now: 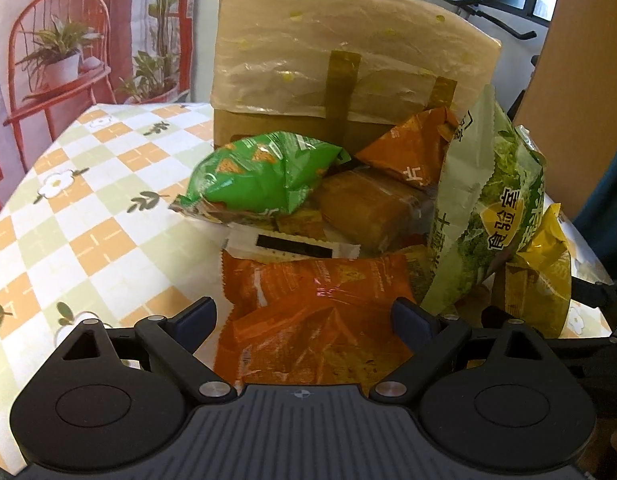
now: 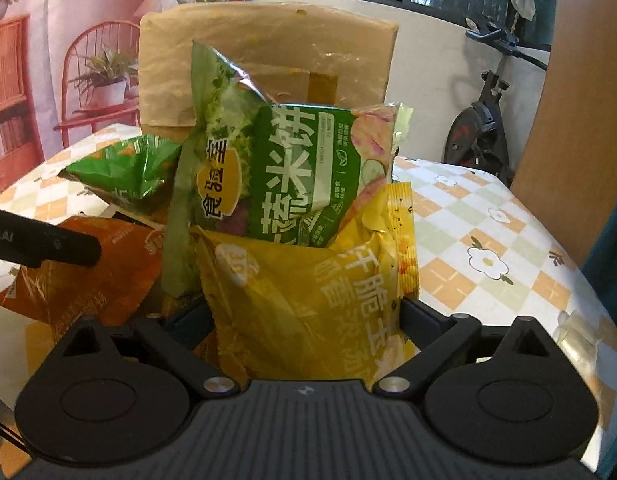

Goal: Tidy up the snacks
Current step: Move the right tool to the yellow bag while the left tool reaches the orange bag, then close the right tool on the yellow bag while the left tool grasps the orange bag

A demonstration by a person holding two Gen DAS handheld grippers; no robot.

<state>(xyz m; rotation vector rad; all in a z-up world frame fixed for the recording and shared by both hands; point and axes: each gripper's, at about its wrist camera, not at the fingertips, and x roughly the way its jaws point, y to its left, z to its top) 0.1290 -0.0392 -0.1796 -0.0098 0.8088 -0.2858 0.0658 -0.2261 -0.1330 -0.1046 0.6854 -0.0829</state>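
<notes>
The orange packet (image 1: 316, 320) is straddled by the spread left gripper (image 1: 304, 316) for pickup, while the yellow bag (image 2: 308, 300) is framed by the equally spread right gripper (image 2: 308, 316).

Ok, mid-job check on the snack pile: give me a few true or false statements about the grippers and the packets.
1. The left gripper is open, its fingers either side of the crinkled orange foil packet. True.
2. The right gripper is empty. False: the yellow corn snack bag sits between its fingers.
3. The tall green rice-snack bag stands upright behind the yellow bag. True.
4. The brown cardboard box lies flat under the snacks. False: it stands upright behind them.
5. The checked floral tablecloth is plain white. False.
</notes>
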